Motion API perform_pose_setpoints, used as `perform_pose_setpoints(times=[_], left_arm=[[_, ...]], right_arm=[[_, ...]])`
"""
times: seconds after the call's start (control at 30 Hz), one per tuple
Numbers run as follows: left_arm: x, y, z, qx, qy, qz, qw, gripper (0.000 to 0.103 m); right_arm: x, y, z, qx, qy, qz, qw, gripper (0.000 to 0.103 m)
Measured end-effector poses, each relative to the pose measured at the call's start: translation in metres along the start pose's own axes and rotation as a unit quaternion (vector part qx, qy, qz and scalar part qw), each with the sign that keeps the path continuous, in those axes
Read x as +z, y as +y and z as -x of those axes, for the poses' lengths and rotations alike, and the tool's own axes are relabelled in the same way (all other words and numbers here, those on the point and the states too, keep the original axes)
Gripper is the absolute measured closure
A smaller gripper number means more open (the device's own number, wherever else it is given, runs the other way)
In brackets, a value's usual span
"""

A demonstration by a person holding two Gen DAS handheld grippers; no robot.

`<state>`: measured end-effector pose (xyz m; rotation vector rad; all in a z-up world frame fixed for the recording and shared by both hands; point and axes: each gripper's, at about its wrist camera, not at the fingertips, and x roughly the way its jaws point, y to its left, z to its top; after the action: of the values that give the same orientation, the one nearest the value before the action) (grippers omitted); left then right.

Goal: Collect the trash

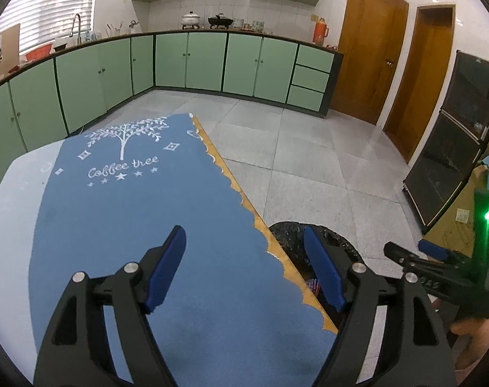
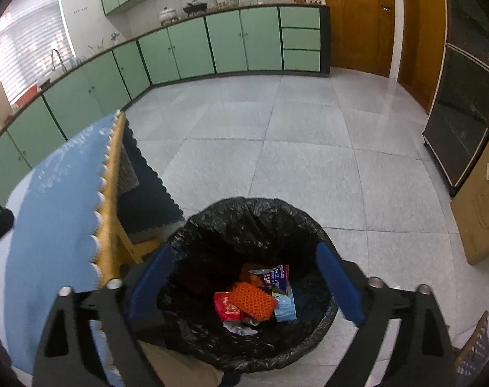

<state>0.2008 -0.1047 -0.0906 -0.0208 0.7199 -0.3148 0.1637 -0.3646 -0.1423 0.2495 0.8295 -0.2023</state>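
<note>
A bin lined with a black bag (image 2: 212,222) stands on the floor beside the table. Inside lie an orange net piece (image 2: 255,300), a red wrapper (image 2: 226,306), a purple packet (image 2: 275,277), a light blue packet (image 2: 284,308) and crumpled white paper (image 2: 241,329). My right gripper (image 2: 244,285) is open and empty, held right above the bin's mouth. My left gripper (image 1: 244,267) is open and empty above the blue mat (image 1: 131,213) near the table's right edge. The bin's rim (image 1: 289,232) and the right gripper (image 1: 437,258) show in the left wrist view.
The blue "Coffee tree" mat covers a wooden table (image 2: 110,190). Green cabinets (image 1: 192,61) run along the far walls. Wooden doors (image 1: 370,58) and a dark glass cabinet (image 1: 454,142) stand at the right. A cardboard box (image 2: 479,206) sits right of the bin on the tiled floor (image 2: 308,135).
</note>
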Motion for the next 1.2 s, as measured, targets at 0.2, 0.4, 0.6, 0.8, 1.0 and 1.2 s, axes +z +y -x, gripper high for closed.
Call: perform_pose_setpoints(times=[0.2,0.4,0.6,0.8,1.0,1.2], left_arm=[[0.004,0.0,0.038,0.004,-0.016,0.001,0.9999,0.02],[0.003,-0.001,0.076,0.008,-0.019,-0.002,0.9998,0.014],[-0.001,-0.004,0.112,0.008,-0.029,0.0,0.9996,0.007],[-0.009,-0.011,0.146,0.015,-0.045,-0.009,0.9989,0.006],[-0.019,-0.015,0.173,0.024,-0.061,-0.006,0.9978,0.006],[-0.023,-0.018,0.19,0.028,-0.074,-0.003,0.9969,0.006]], right_arm=[[0.011,0.02,0.054,0.019,-0.019,0.019,0.999,0.006],[0.011,0.037,0.101,0.031,-0.034,0.035,0.998,0.006],[0.001,0.048,0.138,0.033,-0.046,0.047,0.997,0.006],[-0.015,0.061,0.168,0.039,-0.057,0.061,0.996,0.006],[-0.027,0.068,0.192,0.034,-0.076,0.07,0.994,0.006],[-0.034,0.065,0.208,0.031,-0.089,0.069,0.993,0.006]])
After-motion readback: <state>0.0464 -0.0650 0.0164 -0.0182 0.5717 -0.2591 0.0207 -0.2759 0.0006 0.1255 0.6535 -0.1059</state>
